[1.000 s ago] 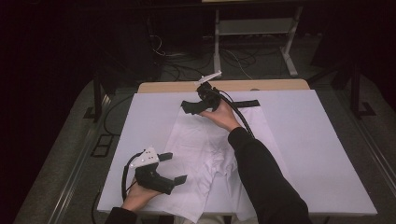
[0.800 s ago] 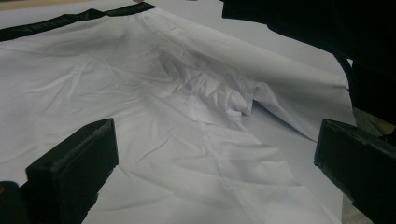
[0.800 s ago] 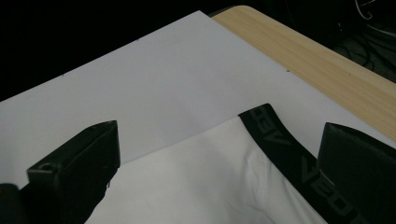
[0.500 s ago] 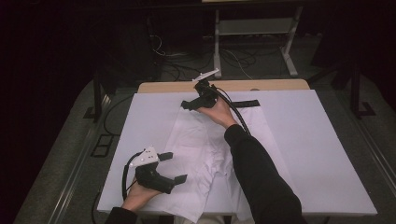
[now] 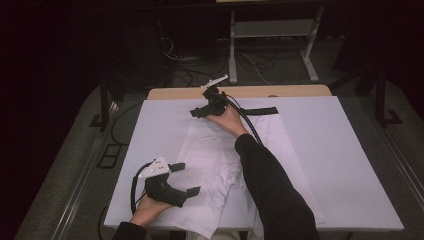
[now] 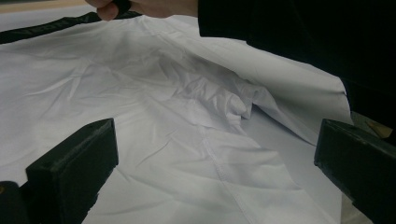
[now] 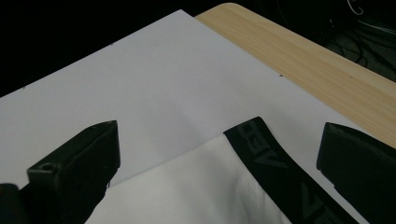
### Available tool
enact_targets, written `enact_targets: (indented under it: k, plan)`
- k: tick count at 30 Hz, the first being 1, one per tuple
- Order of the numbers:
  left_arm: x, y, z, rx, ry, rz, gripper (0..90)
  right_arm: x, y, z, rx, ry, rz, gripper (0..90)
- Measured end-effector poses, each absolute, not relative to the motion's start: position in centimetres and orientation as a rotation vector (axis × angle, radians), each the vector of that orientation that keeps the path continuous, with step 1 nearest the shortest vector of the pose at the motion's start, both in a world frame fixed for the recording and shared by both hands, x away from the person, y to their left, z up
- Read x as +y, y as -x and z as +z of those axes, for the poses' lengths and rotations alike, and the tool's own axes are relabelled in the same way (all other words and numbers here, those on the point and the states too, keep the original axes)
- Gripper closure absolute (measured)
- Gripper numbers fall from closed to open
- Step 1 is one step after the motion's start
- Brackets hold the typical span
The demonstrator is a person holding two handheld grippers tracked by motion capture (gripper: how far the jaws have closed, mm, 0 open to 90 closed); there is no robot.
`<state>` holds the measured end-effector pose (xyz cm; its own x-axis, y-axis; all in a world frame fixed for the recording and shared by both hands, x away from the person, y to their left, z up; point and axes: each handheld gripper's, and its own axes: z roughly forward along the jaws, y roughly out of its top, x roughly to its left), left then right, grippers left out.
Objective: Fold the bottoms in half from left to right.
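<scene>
A white garment [image 5: 220, 165] with a black waistband [image 5: 260, 110] is being shown spread on the white-covered table [image 5: 350, 165], its long axis running from the lower centre of the high view up to the band at upper centre; the cloth near the bottom is being seen rumpled and folded over itself. The right gripper [image 5: 200, 111] is being held at the band's left end, at upper centre of the high view; in the right gripper view the band's corner [image 7: 275, 163] is being seen lying between and just beyond the widely parted jaws, nothing being gripped. The left gripper [image 5: 186, 177] is being held at lower left, jaws likewise wide and empty, the creased cloth [image 6: 210, 121] being seen ahead of them in the left gripper view; the right is judged the nearer to the band, the left nearer to the hem. The garment's lower edge is being cut off at the table's near edge and partly covered by the dark sleeve [image 5: 272, 190]; whether either jaw is touching cloth cannot be told; the lettering on the band is too dim to be read.
</scene>
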<state>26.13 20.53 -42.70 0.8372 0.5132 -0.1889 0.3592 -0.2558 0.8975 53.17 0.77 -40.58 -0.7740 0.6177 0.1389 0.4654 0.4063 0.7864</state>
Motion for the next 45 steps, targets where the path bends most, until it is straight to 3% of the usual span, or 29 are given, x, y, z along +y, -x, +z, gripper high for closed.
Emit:
enact_targets:
  k: [16,22,30,38,45]
  plan:
    - [20.6,-26.2,-42.7,0.658,-1.862,0.164,0.0,3.3,-54.5,-42.9,2.46,-1.019,1.342,1.3]
    - [20.7,-26.2,-42.7,0.657,-1.859,0.162,0.0,3.8,-54.9,-43.6,2.454,-1.04,1.304,5.8]
    - [20.7,-26.2,-42.7,0.657,-1.86,0.163,0.0,3.5,-55.5,-44.9,2.441,-1.138,1.27,17.6]
    - [20.7,-26.2,-42.7,0.658,-1.862,0.163,0.0,3.7,-55.7,-45.3,2.432,-1.161,1.263,42.8]
    - [20.7,-26.2,-42.7,0.662,-1.861,0.165,0.0,4.7,-55.8,-45.4,2.429,-1.141,1.166,53.3]
